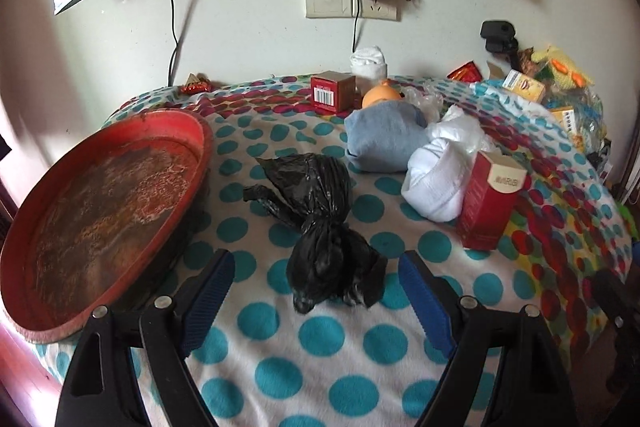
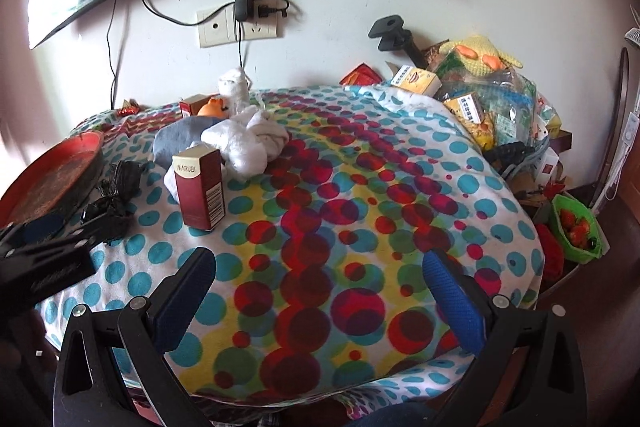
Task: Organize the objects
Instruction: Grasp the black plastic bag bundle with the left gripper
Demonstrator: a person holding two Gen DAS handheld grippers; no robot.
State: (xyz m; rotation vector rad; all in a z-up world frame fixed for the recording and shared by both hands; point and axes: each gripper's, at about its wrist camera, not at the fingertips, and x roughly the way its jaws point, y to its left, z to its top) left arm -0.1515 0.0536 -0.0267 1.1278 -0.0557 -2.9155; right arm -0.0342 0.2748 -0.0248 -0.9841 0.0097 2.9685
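Looking along the left gripper [image 1: 316, 291], we see its fingers spread wide with a knotted black bag [image 1: 320, 227] lying on the dotted blanket [image 1: 320, 359] between and just ahead of the blue pads [image 1: 208, 303]; nothing is gripped. That view gives us the whole inside of the red tray [image 1: 100, 227] at left, stained and with nothing in it, its near edge close to the left finger. Beyond the bag lie a grey cloth [image 1: 380, 143], a white sock [image 1: 436, 183] and an upright red box [image 1: 488, 203], the sock touching the box. Farther back stand a small red carton [image 1: 332, 93] and an orange toy [image 1: 382, 97]. From the right gripper [image 2: 320, 291], likewise released and holding nothing, we see only blanket [image 2: 320, 227] between the fingers. This view shows what the other barely does: a heap of packets at the far right with a yellow knitted toy [image 2: 480, 55] on top, and a green basket [image 2: 556, 223] off the edge, holding red strawberry-like pieces. Here the red box [image 2: 200, 195] reads MARUBI, the tray [image 2: 52, 167] is only a sliver at left, and the bag [image 2: 112, 199] sits beside it, near the left gripper's black body [image 2: 44, 263].
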